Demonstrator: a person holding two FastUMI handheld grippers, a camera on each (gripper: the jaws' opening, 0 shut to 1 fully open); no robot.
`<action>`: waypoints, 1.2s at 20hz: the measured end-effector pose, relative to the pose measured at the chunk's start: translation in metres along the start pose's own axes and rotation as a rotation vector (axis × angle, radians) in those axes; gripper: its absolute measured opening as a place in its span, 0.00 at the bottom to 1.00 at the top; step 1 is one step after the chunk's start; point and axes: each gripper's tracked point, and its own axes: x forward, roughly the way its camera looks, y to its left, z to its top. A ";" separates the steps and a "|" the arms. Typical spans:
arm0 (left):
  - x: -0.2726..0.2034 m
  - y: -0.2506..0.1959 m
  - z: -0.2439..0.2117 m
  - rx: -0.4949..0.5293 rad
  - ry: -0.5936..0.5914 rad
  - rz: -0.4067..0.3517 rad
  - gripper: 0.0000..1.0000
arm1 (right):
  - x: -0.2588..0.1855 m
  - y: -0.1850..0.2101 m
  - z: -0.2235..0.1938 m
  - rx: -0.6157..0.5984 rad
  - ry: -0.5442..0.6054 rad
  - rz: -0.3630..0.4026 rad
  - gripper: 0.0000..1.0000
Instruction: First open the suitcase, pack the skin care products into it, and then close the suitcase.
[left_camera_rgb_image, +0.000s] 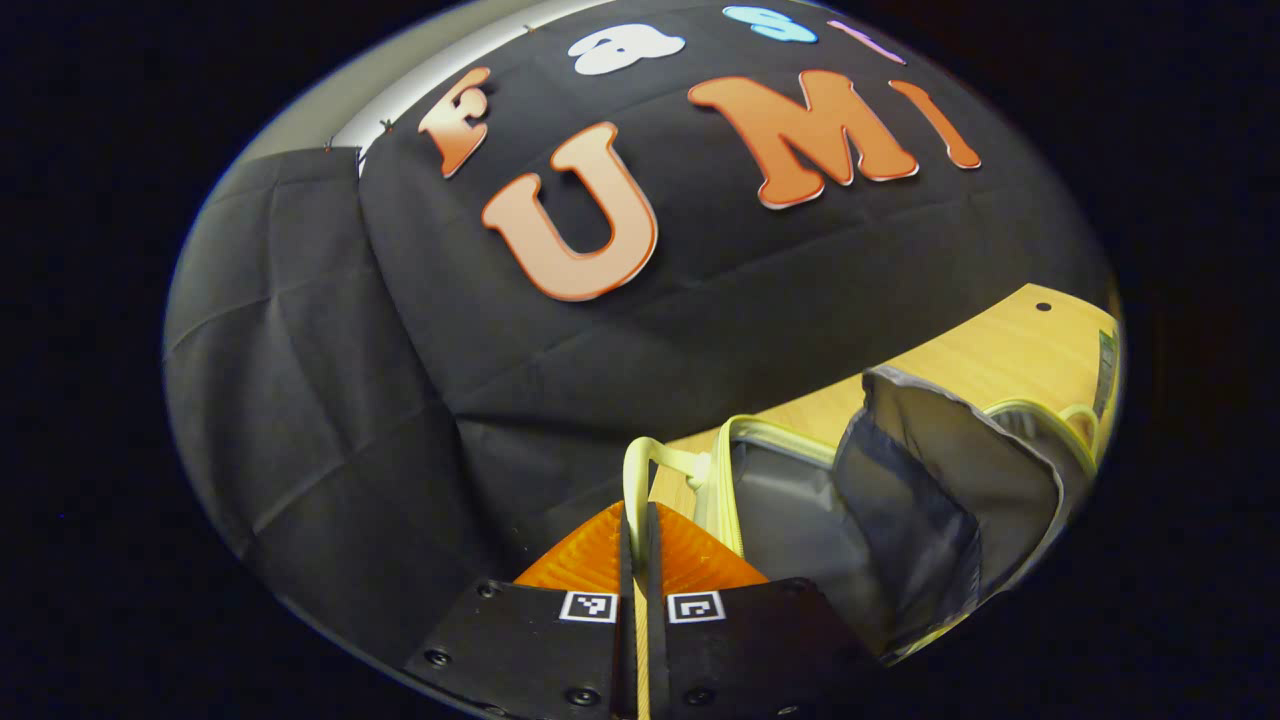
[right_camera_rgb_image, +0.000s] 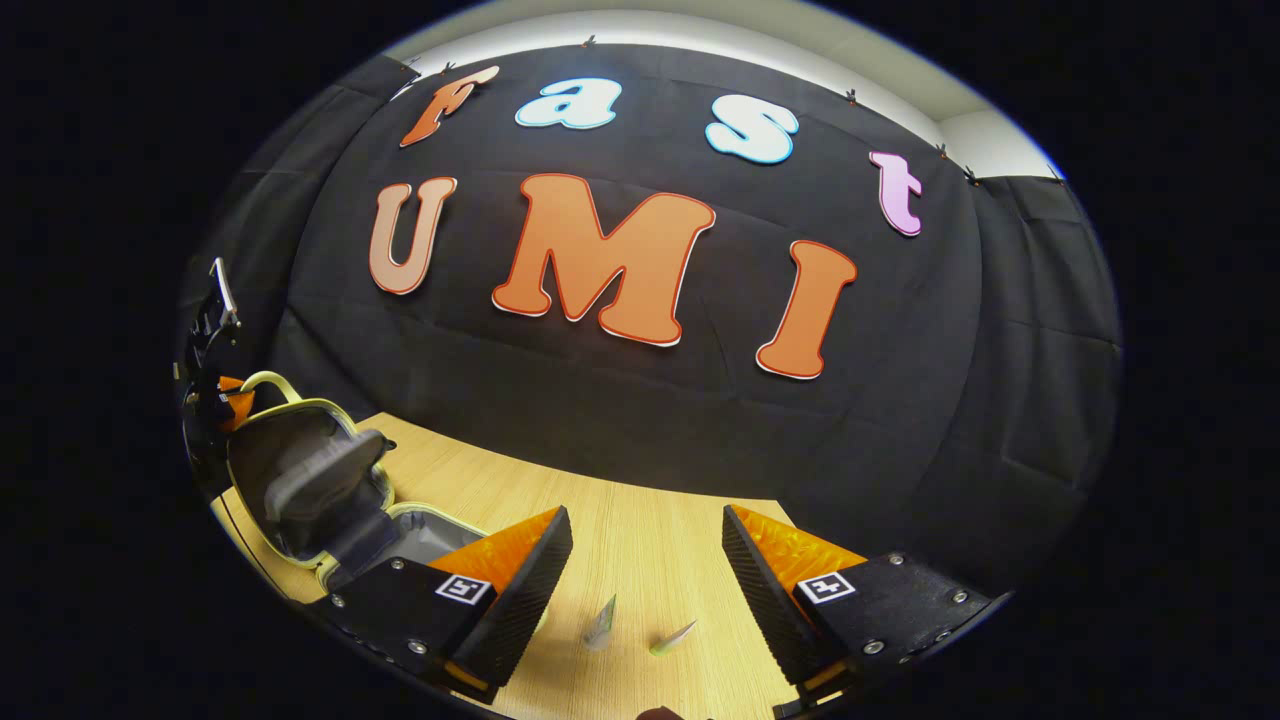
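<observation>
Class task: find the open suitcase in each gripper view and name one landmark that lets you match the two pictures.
Left gripper view: suitcase at lower right, its handle pinched by the left gripper.
Right gripper view: suitcase at far left, lid raised.
Shared landmark: the wooden table.

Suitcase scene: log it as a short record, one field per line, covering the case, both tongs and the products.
suitcase: open, lid raised, grey lining showing
handle: pale yellow loop, pinched between the left tongs
left tongs: shut on the handle
right tongs: open, above the table, holding nothing
skin care products: two small tubes lying on the table, not yet packed
table: light wood
stage: case opened, packing not begun
</observation>
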 end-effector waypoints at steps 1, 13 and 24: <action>-0.001 -0.001 -0.009 -0.009 0.035 0.003 0.04 | 0.000 0.002 -0.002 0.003 0.003 0.005 0.95; -0.013 -0.055 0.003 -0.045 0.002 -0.072 0.63 | 0.011 -0.005 -0.017 0.055 0.010 0.073 0.95; -0.075 -0.250 0.122 -0.067 -0.213 -0.419 0.98 | 0.022 -0.062 -0.065 0.025 0.046 0.143 0.96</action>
